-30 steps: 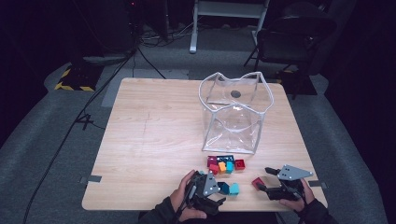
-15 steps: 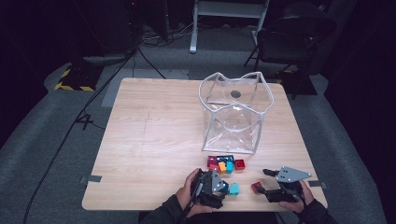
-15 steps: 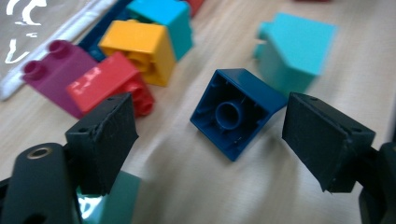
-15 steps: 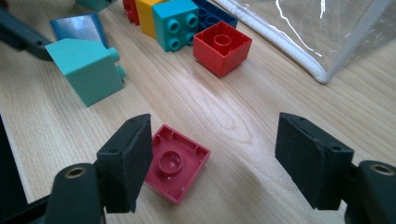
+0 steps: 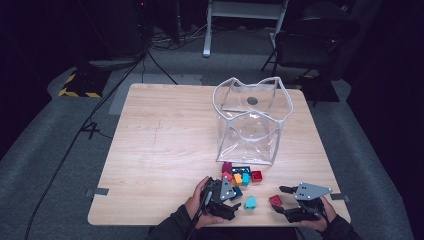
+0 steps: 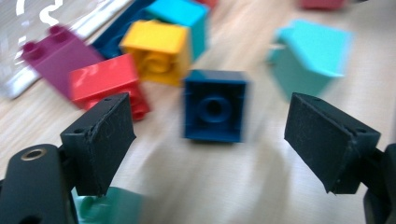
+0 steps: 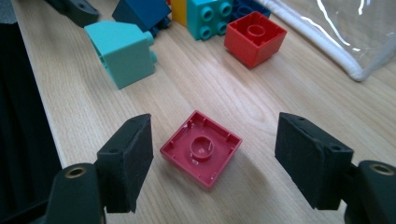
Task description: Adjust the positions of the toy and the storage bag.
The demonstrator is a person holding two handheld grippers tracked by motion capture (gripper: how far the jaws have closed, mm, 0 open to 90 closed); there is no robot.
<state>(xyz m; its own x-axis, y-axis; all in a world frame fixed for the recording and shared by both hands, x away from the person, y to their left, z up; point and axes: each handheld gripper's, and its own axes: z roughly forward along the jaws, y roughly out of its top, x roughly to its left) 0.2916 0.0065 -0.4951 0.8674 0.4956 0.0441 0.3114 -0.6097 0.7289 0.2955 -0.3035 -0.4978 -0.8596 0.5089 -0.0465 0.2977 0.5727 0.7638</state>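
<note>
Pale wood worktop (image 5: 165, 145) carries a clear plastic bag (image 5: 250, 122) and toy bricks. Left hand-held gripper (image 6: 210, 135) is released, jaws wide either side of a dark blue brick (image 6: 214, 105), not touching. Right hand-held gripper (image 7: 212, 158) is likewise released around an upturned red brick (image 7: 201, 148) lying on the wood.

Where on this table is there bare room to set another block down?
The whole left half of the table, left of the clear bag, is bare wood. The strip right of the bag is narrower but free. It's crowded at the near edge: the block pile before the bag, plus the turquoise block and red block.
</note>
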